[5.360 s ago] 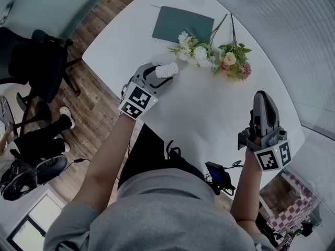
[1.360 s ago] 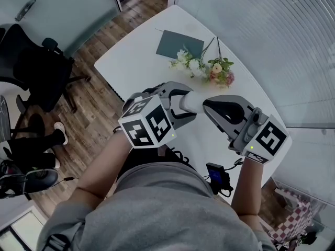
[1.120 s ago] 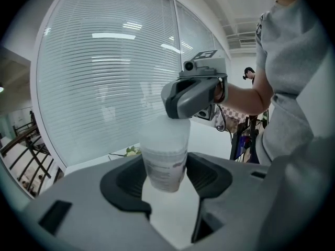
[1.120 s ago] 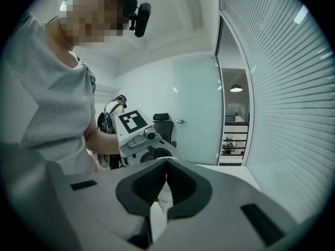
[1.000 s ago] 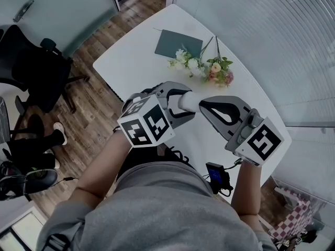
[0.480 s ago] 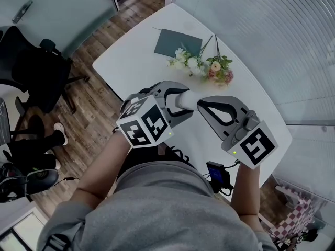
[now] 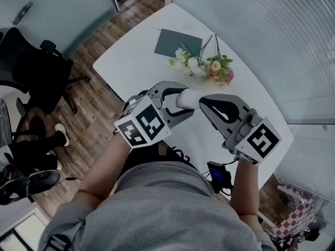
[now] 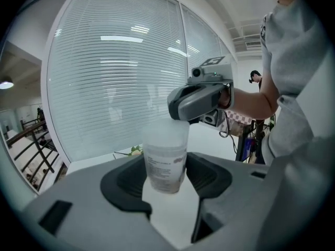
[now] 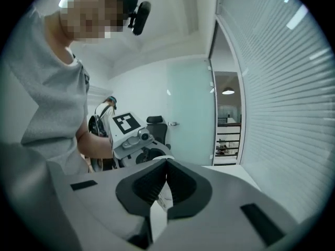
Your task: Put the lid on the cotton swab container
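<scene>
the left gripper's [image 7: 179, 101] fingers clamp the container [image 8: 165, 166] at the head view's centre, above the counter [image 7: 141, 56]. the right gripper's [image 7: 203, 102] fingers, pinching the lid [image 8: 167, 125], meet its top. seating step; next, probably press it square, then release.

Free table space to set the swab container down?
Bare table from the notebook and flowers down to the near-left edge. Also a strip between the flowers and the window-side edge. Far end is crowded; the middle is hidden under the left gripper and right gripper.
</scene>
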A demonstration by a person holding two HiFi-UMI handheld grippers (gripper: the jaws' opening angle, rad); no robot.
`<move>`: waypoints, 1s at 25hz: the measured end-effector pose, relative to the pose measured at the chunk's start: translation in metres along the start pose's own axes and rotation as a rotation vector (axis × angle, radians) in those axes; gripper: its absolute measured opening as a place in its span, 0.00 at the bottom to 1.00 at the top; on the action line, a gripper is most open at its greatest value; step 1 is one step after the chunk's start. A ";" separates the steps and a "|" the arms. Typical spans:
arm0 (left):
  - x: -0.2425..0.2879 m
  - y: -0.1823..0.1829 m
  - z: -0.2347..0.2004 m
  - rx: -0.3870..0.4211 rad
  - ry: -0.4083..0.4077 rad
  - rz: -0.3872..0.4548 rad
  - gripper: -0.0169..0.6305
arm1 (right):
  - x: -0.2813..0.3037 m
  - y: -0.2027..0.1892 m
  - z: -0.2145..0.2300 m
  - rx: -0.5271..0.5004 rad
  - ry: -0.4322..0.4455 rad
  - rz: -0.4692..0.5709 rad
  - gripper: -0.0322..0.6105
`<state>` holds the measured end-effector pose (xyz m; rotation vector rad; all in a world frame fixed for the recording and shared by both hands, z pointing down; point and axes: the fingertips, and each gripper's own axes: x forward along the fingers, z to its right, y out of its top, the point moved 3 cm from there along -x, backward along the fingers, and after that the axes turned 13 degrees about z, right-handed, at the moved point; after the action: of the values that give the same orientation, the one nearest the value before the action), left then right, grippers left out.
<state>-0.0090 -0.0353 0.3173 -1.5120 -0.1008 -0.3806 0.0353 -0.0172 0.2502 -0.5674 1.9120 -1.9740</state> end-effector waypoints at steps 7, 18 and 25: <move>-0.004 -0.001 -0.005 0.014 0.028 -0.009 0.39 | -0.015 0.003 0.020 0.129 -0.072 0.151 0.09; -0.022 0.002 -0.027 -0.028 0.164 0.069 0.39 | -0.044 0.001 0.043 0.075 -0.217 0.181 0.09; -0.038 -0.003 -0.046 -0.056 0.302 0.095 0.39 | -0.068 -0.003 0.053 -0.008 -0.328 0.162 0.09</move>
<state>-0.0530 -0.0736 0.3059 -1.4916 0.2202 -0.5340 0.1205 -0.0285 0.2502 -0.6692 1.7071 -1.6574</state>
